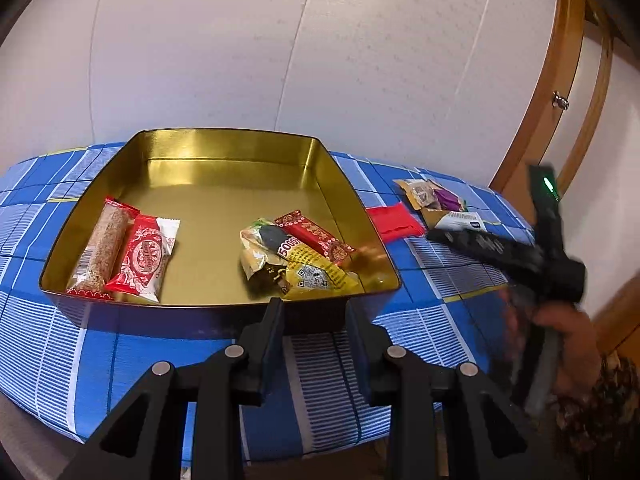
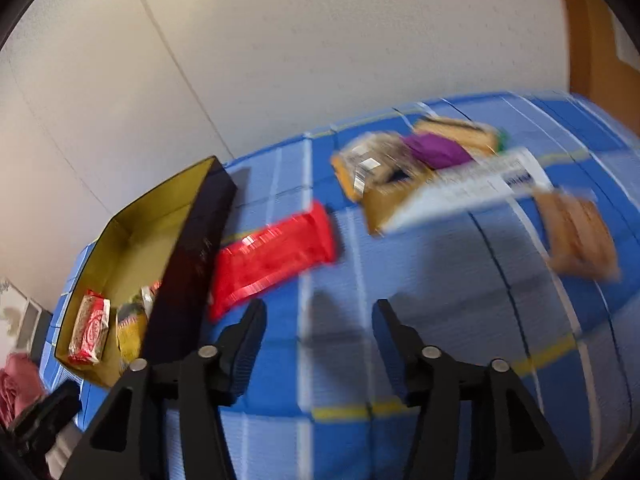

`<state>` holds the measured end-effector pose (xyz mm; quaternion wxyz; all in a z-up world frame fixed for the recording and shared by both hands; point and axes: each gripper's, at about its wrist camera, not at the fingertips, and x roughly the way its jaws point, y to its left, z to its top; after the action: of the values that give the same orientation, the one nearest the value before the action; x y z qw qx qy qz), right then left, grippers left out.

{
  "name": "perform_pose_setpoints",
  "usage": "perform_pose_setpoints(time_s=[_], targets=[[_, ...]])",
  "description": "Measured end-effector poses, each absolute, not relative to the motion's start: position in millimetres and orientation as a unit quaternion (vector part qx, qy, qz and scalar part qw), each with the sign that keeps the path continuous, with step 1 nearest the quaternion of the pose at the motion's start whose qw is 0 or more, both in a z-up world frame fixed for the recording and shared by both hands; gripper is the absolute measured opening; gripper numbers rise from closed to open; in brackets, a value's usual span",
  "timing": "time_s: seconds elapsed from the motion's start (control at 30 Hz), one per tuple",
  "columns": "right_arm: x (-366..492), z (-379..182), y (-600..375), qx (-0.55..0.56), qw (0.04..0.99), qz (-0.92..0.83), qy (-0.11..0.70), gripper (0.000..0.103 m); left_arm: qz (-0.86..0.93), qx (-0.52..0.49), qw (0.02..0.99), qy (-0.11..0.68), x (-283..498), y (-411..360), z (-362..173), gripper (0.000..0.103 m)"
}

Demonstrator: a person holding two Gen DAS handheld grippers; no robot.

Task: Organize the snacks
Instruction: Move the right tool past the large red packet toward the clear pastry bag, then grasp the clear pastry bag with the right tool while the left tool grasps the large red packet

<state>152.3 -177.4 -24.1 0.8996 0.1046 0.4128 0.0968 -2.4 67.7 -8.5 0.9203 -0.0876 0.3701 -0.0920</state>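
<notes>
Left wrist view: the left gripper (image 1: 314, 322) hung empty, its jaws apart over the cloth (image 1: 48, 340), just short of the tin (image 1: 224, 308). Inside, ahead and left, lay a sesame bar (image 1: 102, 252) beside a red-white pack (image 1: 146, 258); straight ahead sat a yellow packet (image 1: 316, 268) reading "5000", with a QR code. Off right, the right gripper (image 1: 436, 236) reached toward the pile (image 1: 440, 204), too blurred to tell its jaws there.

Right wrist view: its jaws stood released, nothing between them. A red wrapper (image 2: 272, 252) lay just ahead-left against the tin's wall; labels were smeared, unreadable. Best, I'd judge: slow down, square the jaws across one wrapper's narrow side, then clench.
</notes>
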Motion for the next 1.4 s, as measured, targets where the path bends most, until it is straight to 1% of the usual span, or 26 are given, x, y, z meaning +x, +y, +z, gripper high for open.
perform_pose_setpoints(time_s=[0.13,0.17,0.2,0.27,0.37,0.5,0.67,0.8,0.87,0.93,1.03,1.1,1.23,1.37,1.4], targets=[[187.6,-18.8,-143.2,0.046,0.907,0.096,0.408,0.065,-0.088,-0.089,0.92,0.372,-4.2,69.0,-8.2,0.032],[195.7,-18.6,-136.2,0.029,0.907,0.094,0.409,0.067,-0.086,-0.09,0.92,0.373,-4.6,69.6,-7.9,0.032],[207.8,-21.3,-125.4,0.002,0.906,0.087,0.413,0.072,-0.085,-0.091,0.919,0.373,-5.2,70.5,-7.4,0.032],[220.8,-27.0,-115.4,-0.024,0.904,0.076,0.421,0.073,-0.083,-0.092,0.92,0.373,-6.2,71.9,-6.3,0.032],[235.3,-39.5,-112.4,-0.031,0.895,0.069,0.441,0.073,-0.083,-0.091,0.921,0.371,-7.3,72.9,-4.4,0.032],[225.9,-43.1,-125.2,-0.027,0.891,0.084,0.444,0.073,-0.085,-0.091,0.92,0.372,-6.5,71.7,-4.6,0.032],[194.6,-39.0,-156.0,-0.057,0.899,0.07,0.428,0.073,-0.091,-0.089,0.917,0.378,-5.8,64.8,-8.4,0.032],[164.0,-28.6,-195.5,-0.041,0.92,0.033,0.389,0.073,-0.104,-0.076,0.915,0.383,-4.9,52.7,-10.1,0.032],[146.7,-24.2,-221.9,-0.013,0.929,0.011,0.37,0.074,-0.112,-0.068,0.913,0.386,-5.1,45.8,-10.5,0.032],[135.7,-22.3,-245.1,0.013,0.934,-0.018,0.356,0.078,-0.12,-0.06,0.911,0.39,-4.8,38.4,-11.6,0.032],[120.7,-18.7,-285.5,0.06,0.935,-0.086,0.34,0.079,-0.129,-0.049,0.908,0.395,-4.7,28.1,-13.1,0.032],[121.6,-17.3,-311.4,0.08,0.925,-0.135,0.346,0.08,-0.135,-0.045,0.904,0.402,-3.3,22.6,-15.0,0.032],[136.4,-22.7,-343.5,0.143,0.908,-0.123,0.374,0.08,-0.141,-0.04,0.9,0.411,0.7,14.4,-16.4,0.032],[151.6,-29.7,-344.7,0.128,0.906,-0.105,0.39,0.08,-0.151,-0.042,0.893,0.421,3.4,7.5,-17.1,0.032],[155.8,-32.1,-342.7,0.125,0.907,-0.097,0.391,0.078,-0.154,-0.042,0.892,0.423,3.7,6.1,-17.2,0.032]])
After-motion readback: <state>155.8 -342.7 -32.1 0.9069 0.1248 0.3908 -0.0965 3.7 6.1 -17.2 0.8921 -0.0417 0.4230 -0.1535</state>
